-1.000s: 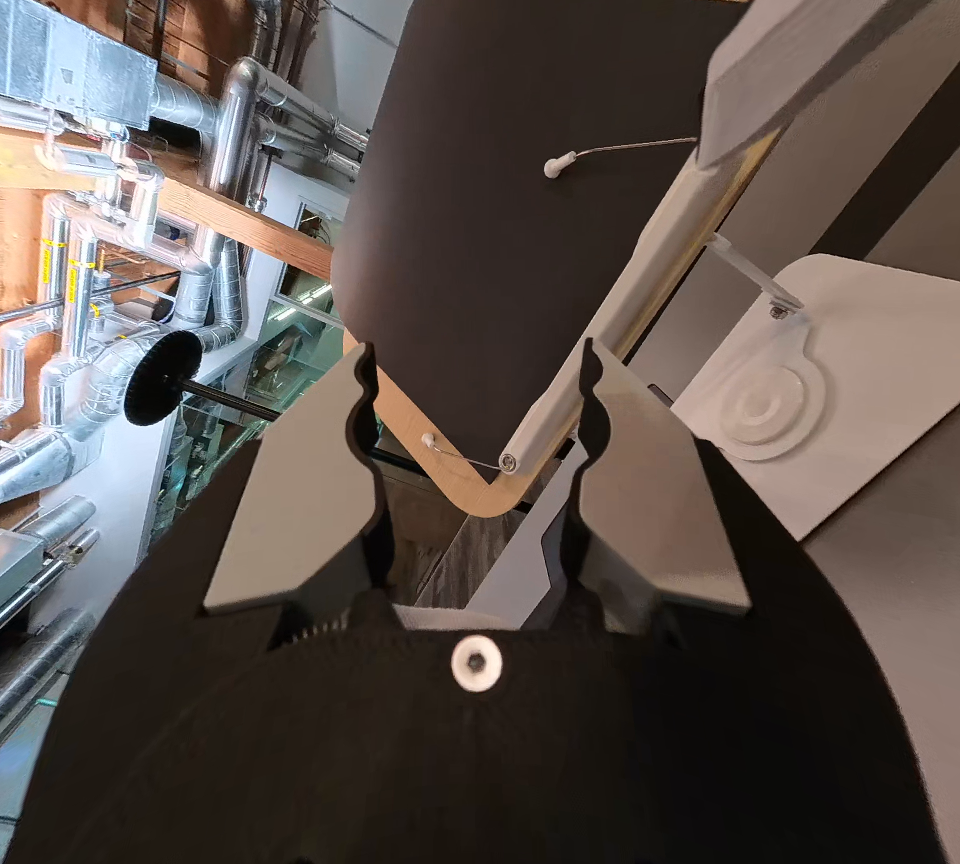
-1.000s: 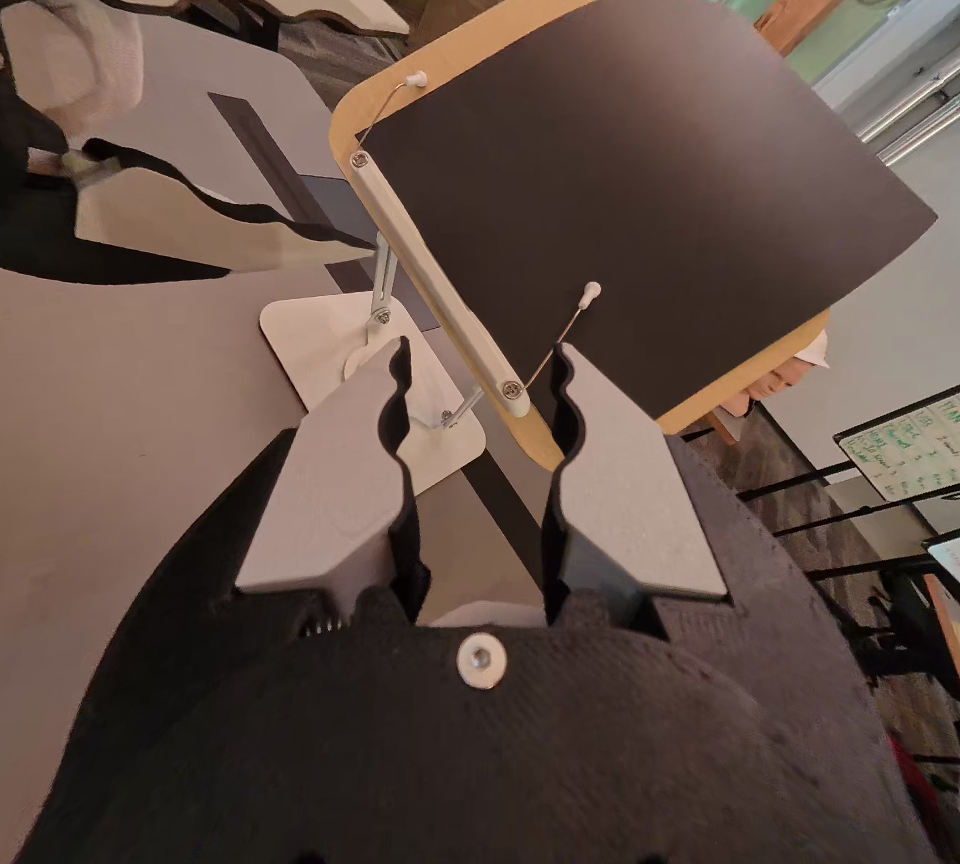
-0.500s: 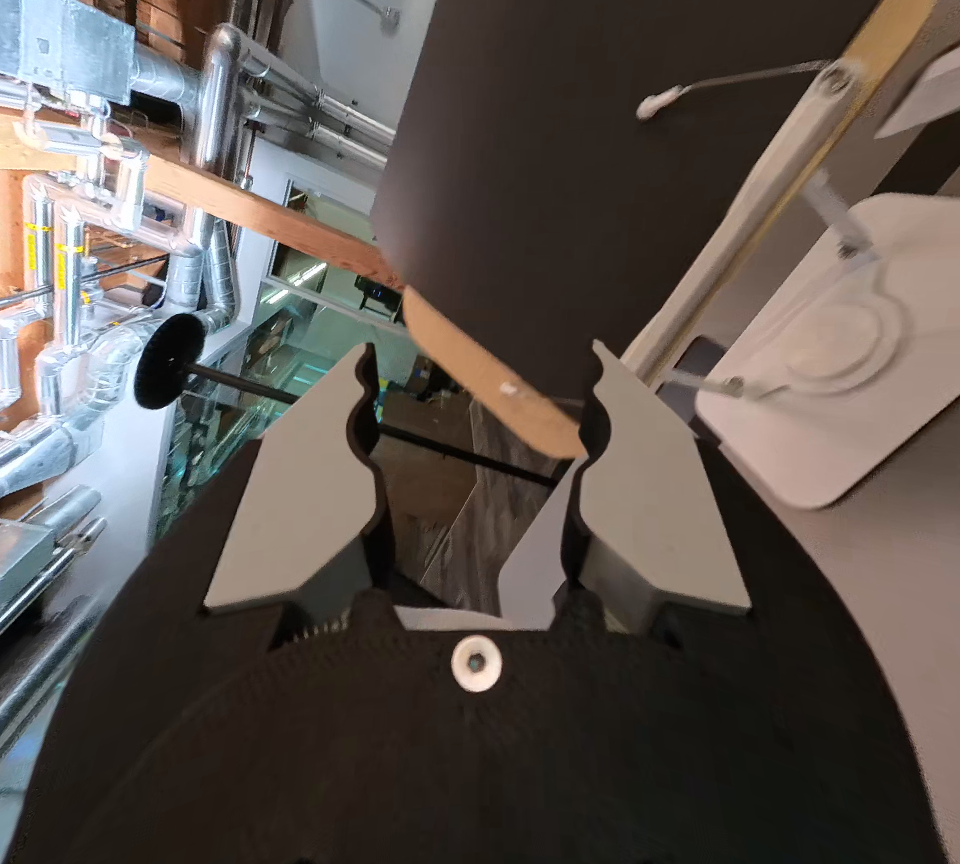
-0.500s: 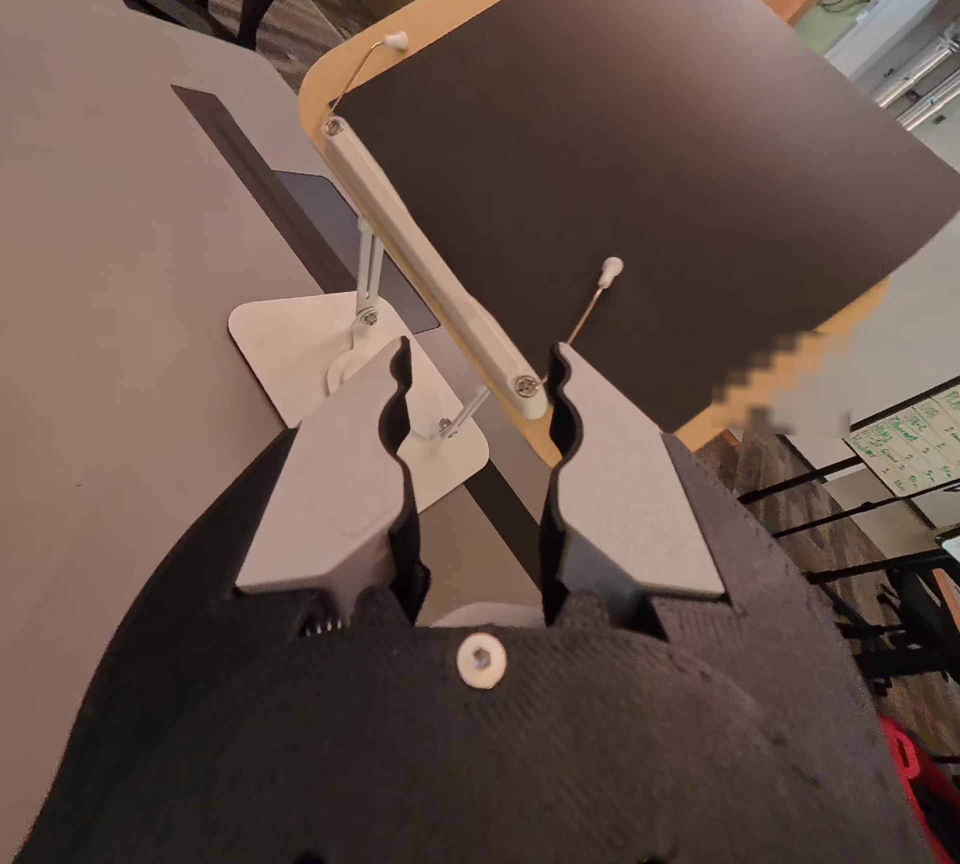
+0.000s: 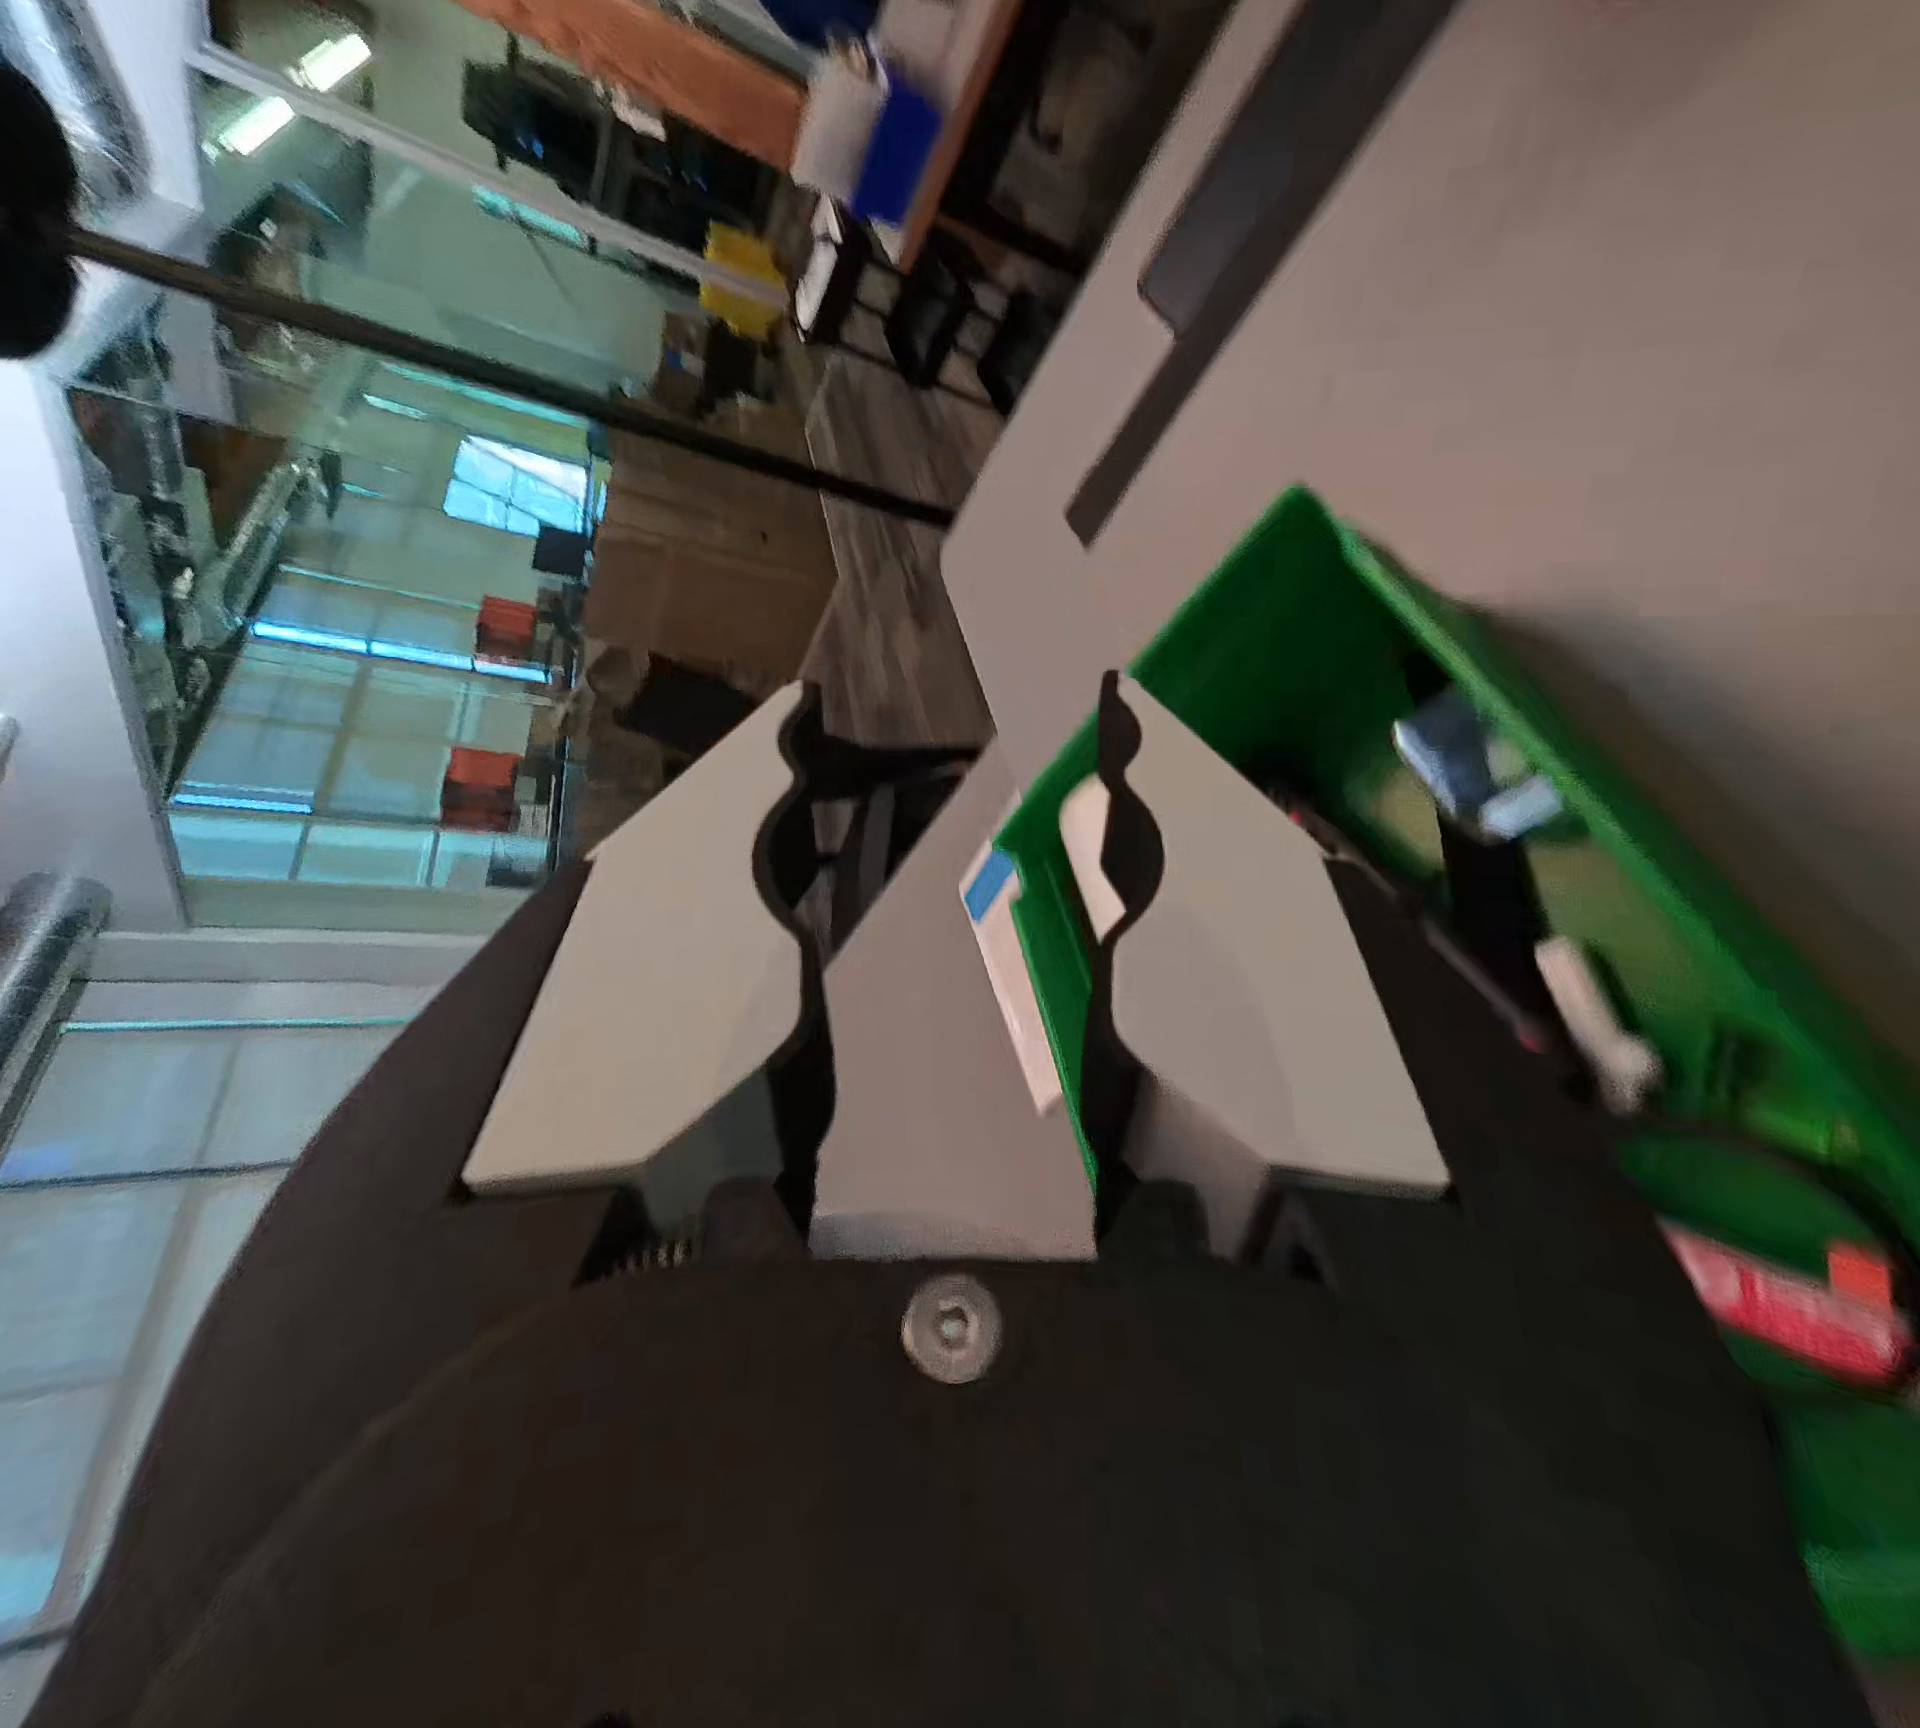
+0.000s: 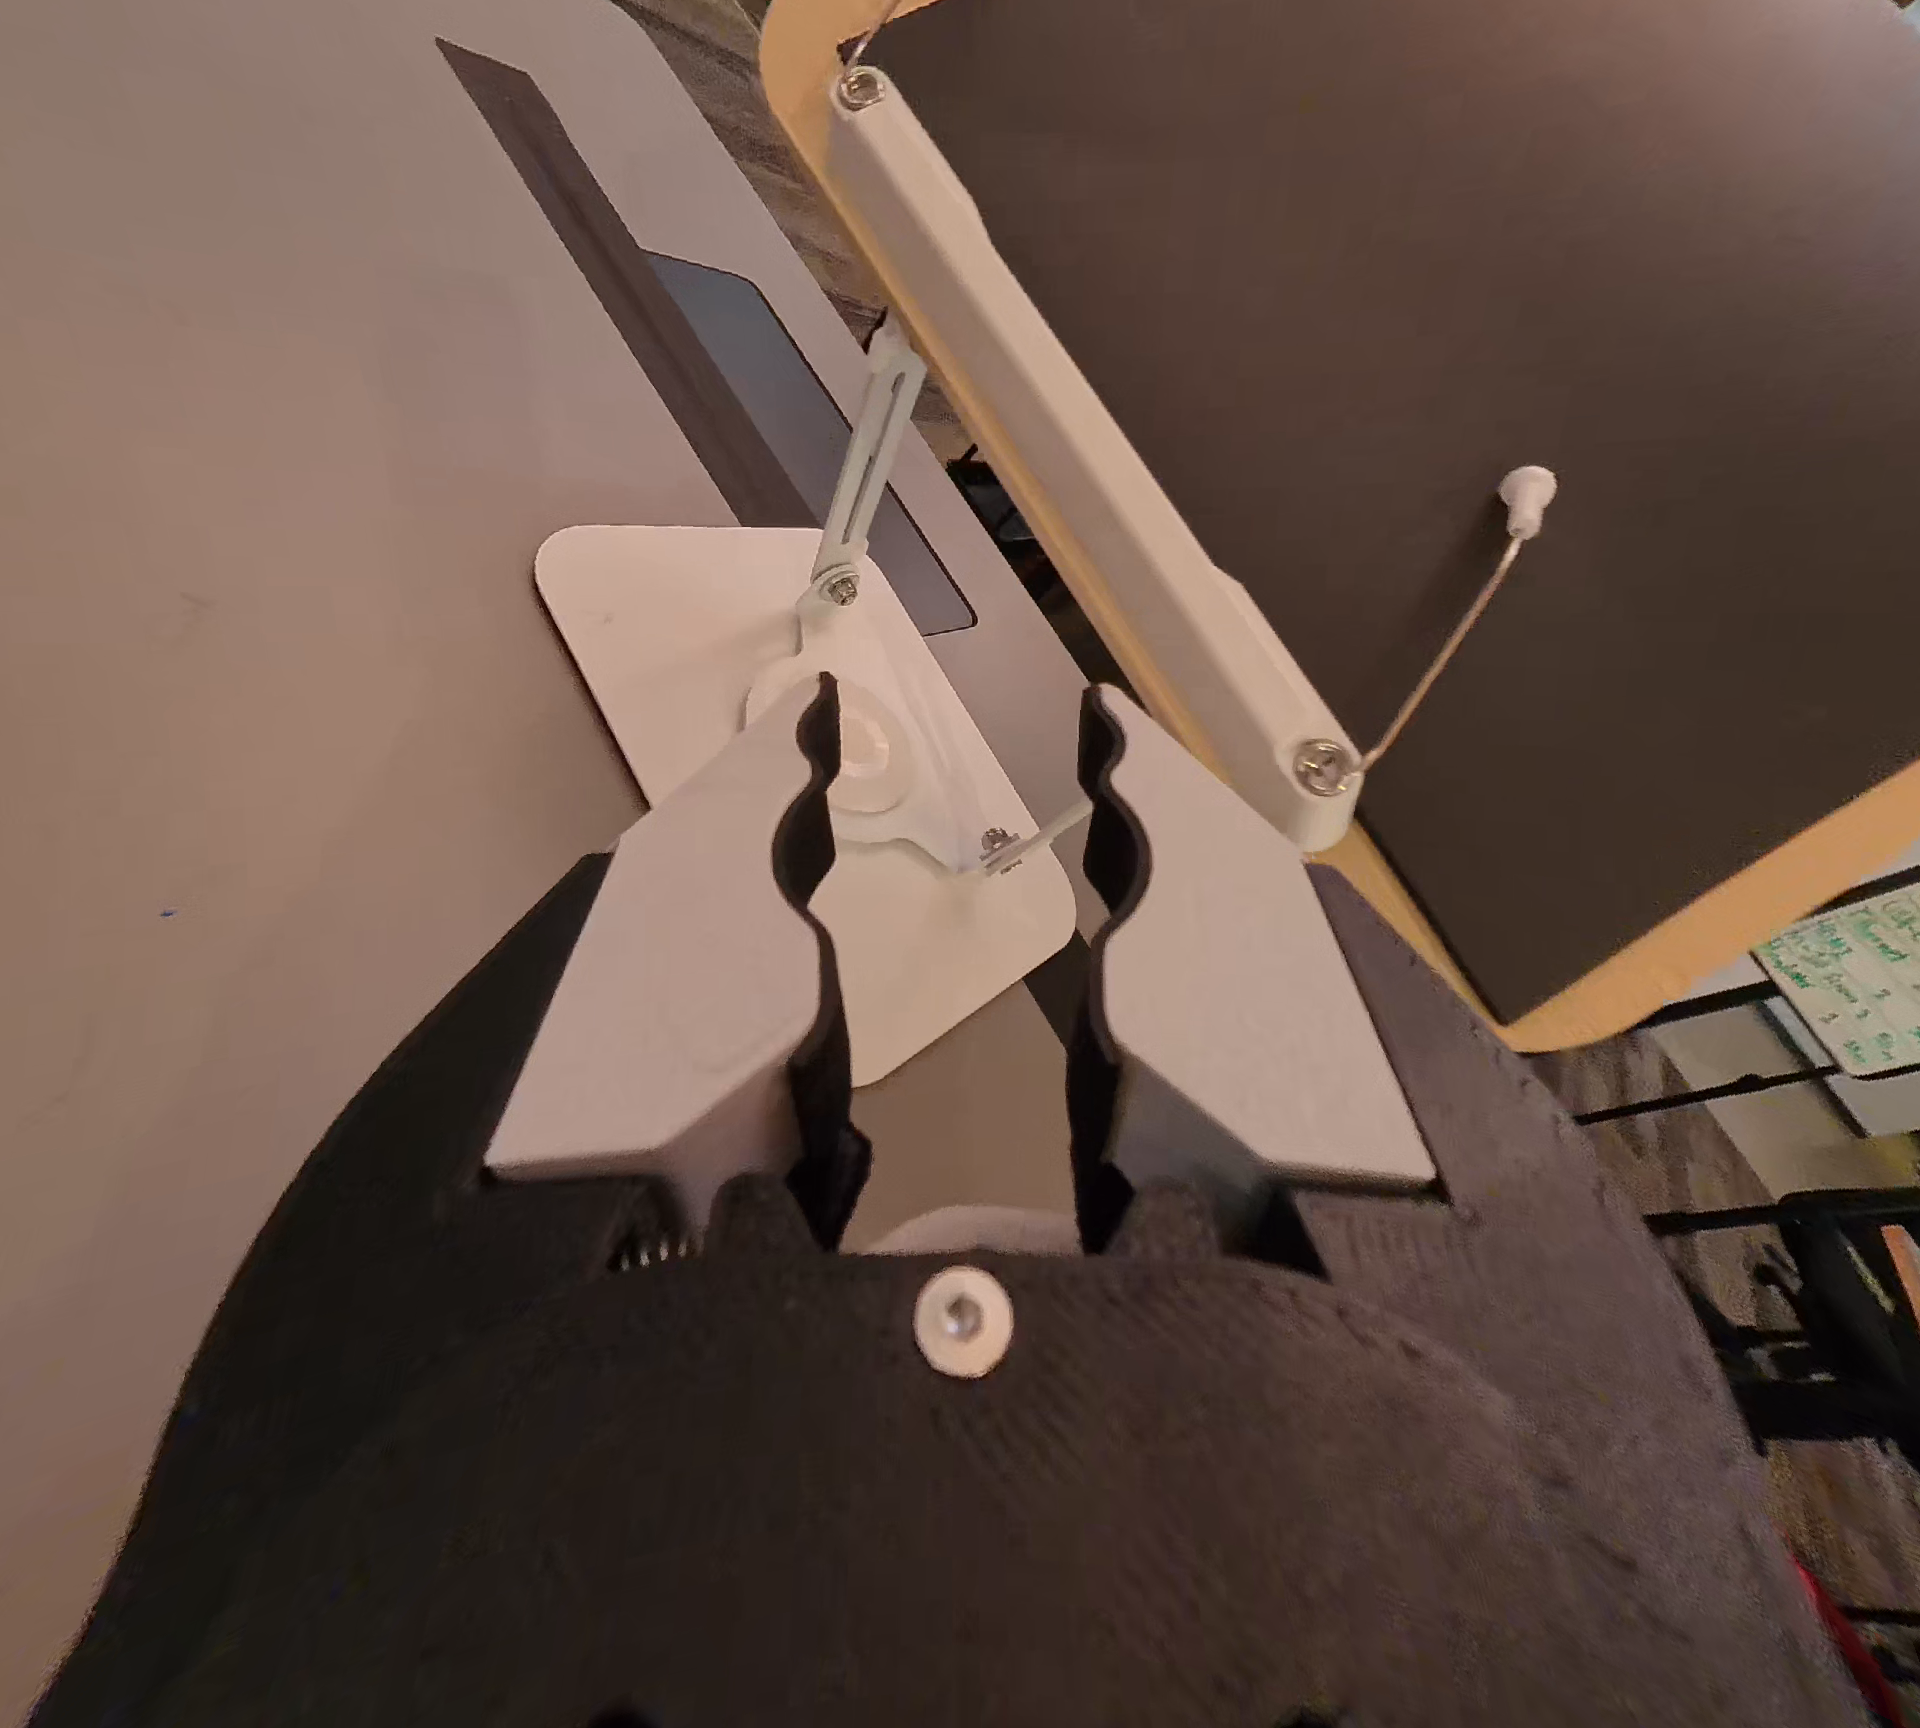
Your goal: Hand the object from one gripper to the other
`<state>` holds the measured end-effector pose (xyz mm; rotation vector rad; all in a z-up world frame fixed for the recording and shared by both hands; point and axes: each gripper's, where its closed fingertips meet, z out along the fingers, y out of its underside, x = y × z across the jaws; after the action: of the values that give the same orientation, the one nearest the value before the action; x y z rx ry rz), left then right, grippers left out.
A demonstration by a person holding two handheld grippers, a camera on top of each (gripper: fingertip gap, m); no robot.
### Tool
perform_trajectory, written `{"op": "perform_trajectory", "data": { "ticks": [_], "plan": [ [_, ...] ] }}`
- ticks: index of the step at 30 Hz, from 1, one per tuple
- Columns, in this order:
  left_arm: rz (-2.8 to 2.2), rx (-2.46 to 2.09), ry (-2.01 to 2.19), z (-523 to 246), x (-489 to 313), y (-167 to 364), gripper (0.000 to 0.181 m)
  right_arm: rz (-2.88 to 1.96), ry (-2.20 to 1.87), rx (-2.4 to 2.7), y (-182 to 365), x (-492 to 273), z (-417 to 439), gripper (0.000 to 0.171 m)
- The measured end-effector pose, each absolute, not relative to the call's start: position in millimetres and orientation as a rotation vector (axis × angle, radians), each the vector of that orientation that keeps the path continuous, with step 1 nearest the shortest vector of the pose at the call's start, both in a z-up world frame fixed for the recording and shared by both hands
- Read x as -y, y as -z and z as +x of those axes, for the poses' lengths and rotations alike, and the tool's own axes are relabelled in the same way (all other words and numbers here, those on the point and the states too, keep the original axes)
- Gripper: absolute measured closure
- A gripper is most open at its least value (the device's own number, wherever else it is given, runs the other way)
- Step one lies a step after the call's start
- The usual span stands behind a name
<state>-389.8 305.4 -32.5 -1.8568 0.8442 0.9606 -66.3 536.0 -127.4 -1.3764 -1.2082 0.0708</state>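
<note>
Grey table (image 5: 1558,307) with green bin (image 5: 1278,598) of small items; left gripper (image 5: 956,722), right gripper (image 6: 956,712) both wide, empty, probably awaiting a pick.

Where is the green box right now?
The green plastic bin shows only in the left wrist view, on the right side, resting on the grey table just beyond the open left gripper.

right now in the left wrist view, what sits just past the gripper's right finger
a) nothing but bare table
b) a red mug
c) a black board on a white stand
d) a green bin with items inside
d: a green bin holding blurred small items lies on the grey table beyond the open left gripper.
</note>
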Motion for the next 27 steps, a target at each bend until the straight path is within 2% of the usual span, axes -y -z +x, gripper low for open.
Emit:
{"op": "perform_trajectory", "data": {
  "ticks": [5,9,11,13,19,21,24,27],
  "plan": [
    [-2.039,-0.892,-0.909,-424,-256,93,0.132,-1.336,-0.052,1.241,142,-529,-78,0.129],
    [-2.057,-0.860,-0.839,-434,-240,109,0.142,-1.317,-0.021,1.279,157,-527,-83,0.130],
    [-2.067,-0.855,-0.791,-435,-235,113,0.150,-1.301,-0.014,1.292,162,-526,-85,0.130],
    [-2.089,-0.877,-0.755,-435,-233,122,0.149,-1.295,-0.009,1.304,167,-526,-86,0.130],
    [-2.313,-1.100,-0.567,-421,-205,187,0.154,-1.291,0.006,1.334,178,-527,-87,0.131],
    [-2.412,-0.994,-0.444,-417,-194,200,0.159,-1.293,0.002,1.337,181,-527,-87,0.131],
    [-2.518,-0.770,-0.379,-426,-185,210,0.151,-1.298,0.004,1.345,186,-528,-88,0.131],
    [-2.550,-0.551,-0.175,-419,-187,216,0.151,-1.289,0.010,1.349,186,-528,-89,0.131]
  ]
}}
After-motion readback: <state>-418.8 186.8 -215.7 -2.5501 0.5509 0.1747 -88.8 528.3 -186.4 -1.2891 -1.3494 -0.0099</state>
